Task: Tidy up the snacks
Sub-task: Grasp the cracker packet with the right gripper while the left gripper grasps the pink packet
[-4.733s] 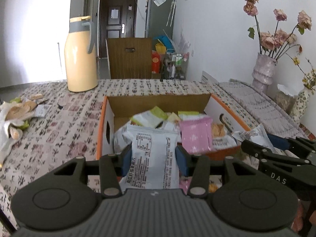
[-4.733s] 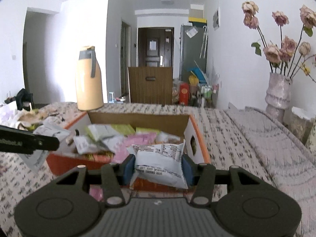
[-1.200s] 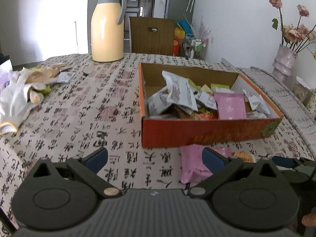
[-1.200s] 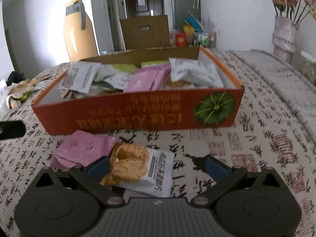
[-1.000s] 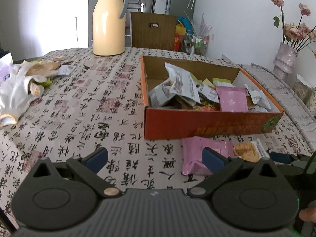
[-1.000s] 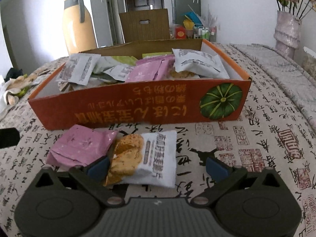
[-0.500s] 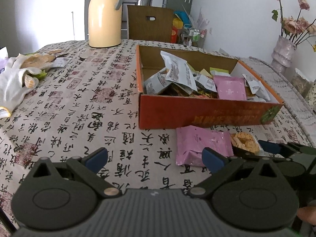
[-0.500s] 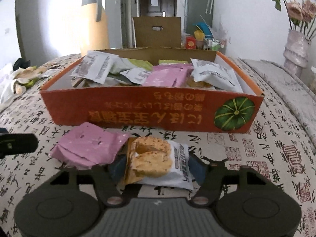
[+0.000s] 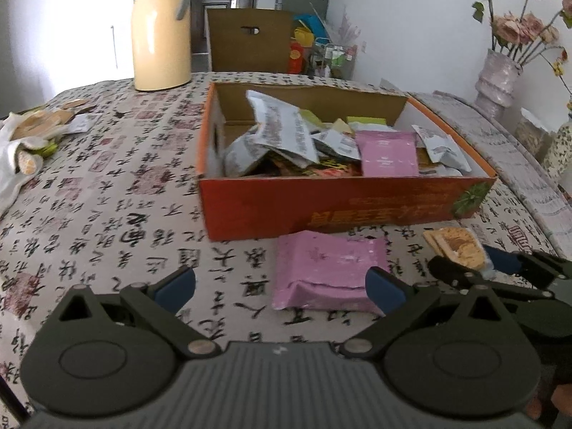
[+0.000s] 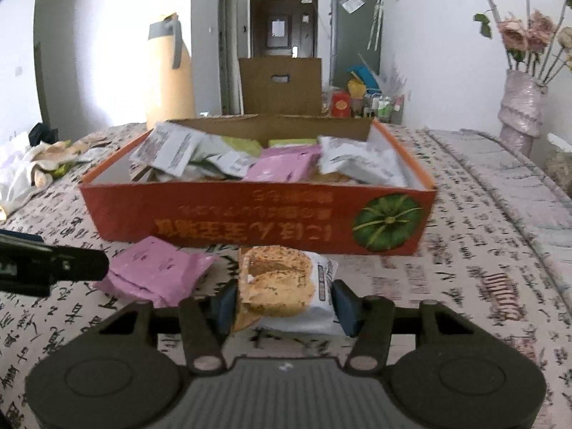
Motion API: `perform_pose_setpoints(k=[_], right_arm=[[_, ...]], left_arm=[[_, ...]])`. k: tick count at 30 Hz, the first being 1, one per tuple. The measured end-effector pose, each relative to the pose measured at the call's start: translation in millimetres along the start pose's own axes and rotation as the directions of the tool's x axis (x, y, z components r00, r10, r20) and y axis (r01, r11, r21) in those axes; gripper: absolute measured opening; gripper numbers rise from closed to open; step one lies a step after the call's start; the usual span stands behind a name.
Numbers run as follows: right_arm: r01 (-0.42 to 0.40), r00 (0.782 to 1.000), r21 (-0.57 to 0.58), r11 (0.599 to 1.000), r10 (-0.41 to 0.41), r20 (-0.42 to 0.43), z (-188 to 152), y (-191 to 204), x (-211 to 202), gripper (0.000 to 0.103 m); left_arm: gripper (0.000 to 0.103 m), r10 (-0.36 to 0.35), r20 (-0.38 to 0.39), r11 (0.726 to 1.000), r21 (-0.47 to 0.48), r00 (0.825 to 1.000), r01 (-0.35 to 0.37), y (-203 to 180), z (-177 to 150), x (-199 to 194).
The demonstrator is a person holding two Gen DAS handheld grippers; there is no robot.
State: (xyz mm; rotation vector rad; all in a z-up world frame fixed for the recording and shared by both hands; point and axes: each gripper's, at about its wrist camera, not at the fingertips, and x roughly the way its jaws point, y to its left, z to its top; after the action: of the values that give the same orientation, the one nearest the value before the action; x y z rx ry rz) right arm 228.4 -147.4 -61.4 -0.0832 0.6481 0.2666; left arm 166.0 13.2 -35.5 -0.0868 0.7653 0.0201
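An orange cardboard box [image 9: 343,211] [image 10: 250,214] holds several snack packets. A pink packet [image 9: 327,273] [image 10: 157,273] lies on the tablecloth in front of it. My left gripper [image 9: 280,287] is open and empty just short of the pink packet, whose right part lies between the fingers. My right gripper [image 10: 284,304] is shut on a biscuit packet [image 10: 282,286], lifted a little off the cloth; the packet also shows in the left wrist view [image 9: 454,248], with the right gripper [image 9: 468,266] around it.
A yellow thermos jug [image 9: 161,28] stands at the back left. White gloves and wrappers [image 9: 28,139] lie at the left edge. A vase of dried roses [image 9: 500,78] stands at the right. A brown chair back [image 9: 250,41] is behind the table.
Both grippers dropped their white packets in the box and came down in front of it. The right gripper closed on the biscuit packet and raised it. The left moved nearer the pink packet.
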Motion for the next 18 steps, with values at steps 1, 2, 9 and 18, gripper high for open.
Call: perform_pose_setpoints(k=[1, 2, 9, 18], right_arm=[[0.006, 1.0, 0.004, 1.0, -0.006, 0.006, -0.2, -4.7, -1.7, 0.054], [0.013, 1.0, 0.01, 1.0, -0.013, 0.012, -0.6, -9.9, -3.8, 0.054], [0.054, 0.998, 0.052, 0.997, -0.055, 0.035, -6.0, -43.3, -10.8, 0.054], [0.057, 0.998, 0.11, 0.992, -0.061, 0.029, -15.6, -70.3, -8.6, 0.055]], left_arm=[[0.103, -0.003, -0.004, 1.0, 0.006, 1.0, 0.003, -4.7, 1.0, 2.4], [0.103, -0.005, -0.009, 1.0, 0.012, 1.0, 0.005, -9.0, 2.0, 4.8], [0.103, -0.008, -0.046, 0.998, 0.057, 0.999, 0.011, -38.3, 6.8, 24.4], [0.103, 0.06, -0.1, 0.995, 0.085, 0.993, -0.051, -56.0, 4.1, 50.4]])
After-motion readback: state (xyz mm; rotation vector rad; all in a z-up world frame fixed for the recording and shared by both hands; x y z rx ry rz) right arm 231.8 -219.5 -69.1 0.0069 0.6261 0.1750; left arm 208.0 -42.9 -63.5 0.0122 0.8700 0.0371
